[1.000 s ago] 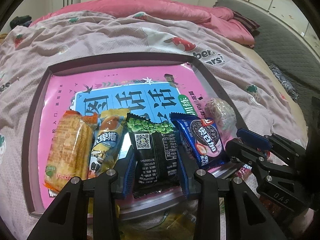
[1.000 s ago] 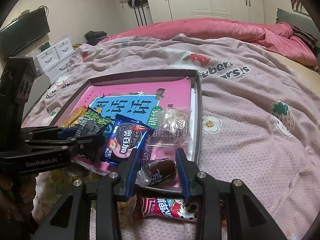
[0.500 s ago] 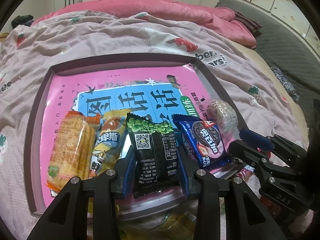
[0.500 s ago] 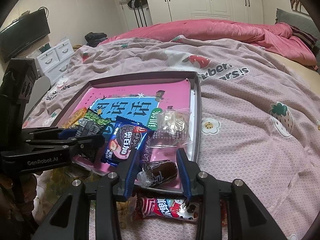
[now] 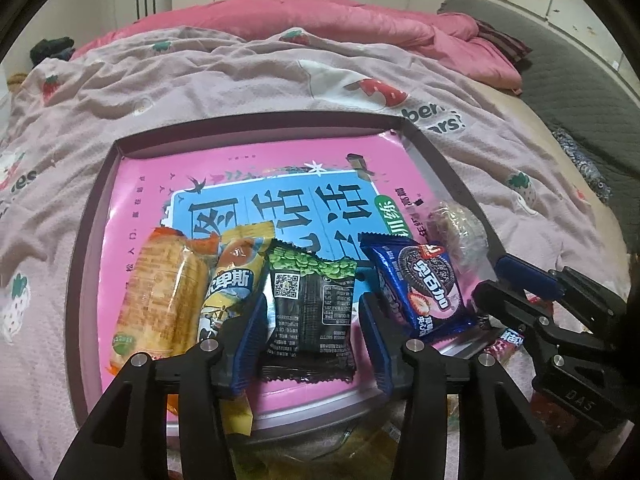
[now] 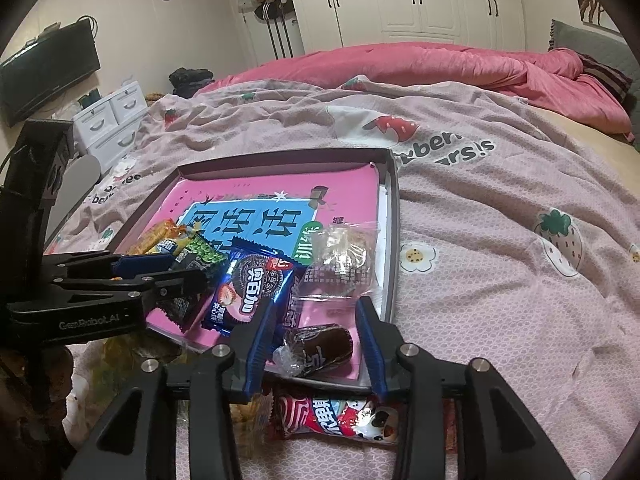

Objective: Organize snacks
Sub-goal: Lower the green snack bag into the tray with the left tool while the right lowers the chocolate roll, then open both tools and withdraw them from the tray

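A dark-rimmed tray [image 5: 440, 168] with a pink book cover lies on the bed. Along its near side lie an orange cracker pack [image 5: 160, 300], a yellow pack [image 5: 228, 292], a black green-pea pack [image 5: 310, 316], a blue cookie pack [image 5: 424, 288] and a clear-wrapped cake [image 5: 456, 228]. My left gripper [image 5: 314, 300] straddles the black pack, jaws opening, gaps beside both pads. My right gripper [image 6: 317, 304] straddles a brown chocolate cake [image 6: 320, 344] at the tray's near right corner, jaws opening, pads off it. Each gripper shows in the other's view: the right gripper [image 5: 490, 276], the left gripper [image 6: 190, 270].
A red snack pack [image 6: 336, 420] lies on the strawberry blanket [image 6: 500, 280] just in front of the tray. A yellowish bag [image 5: 304, 456] sits under the tray's near edge. A pink duvet [image 6: 440, 64] is bunched at the far side, white drawers [image 6: 112, 120] at the left.
Both grippers have spread their jaws. The black pack and the brown cake now lie loose between the pads. Neither hand has shifted.
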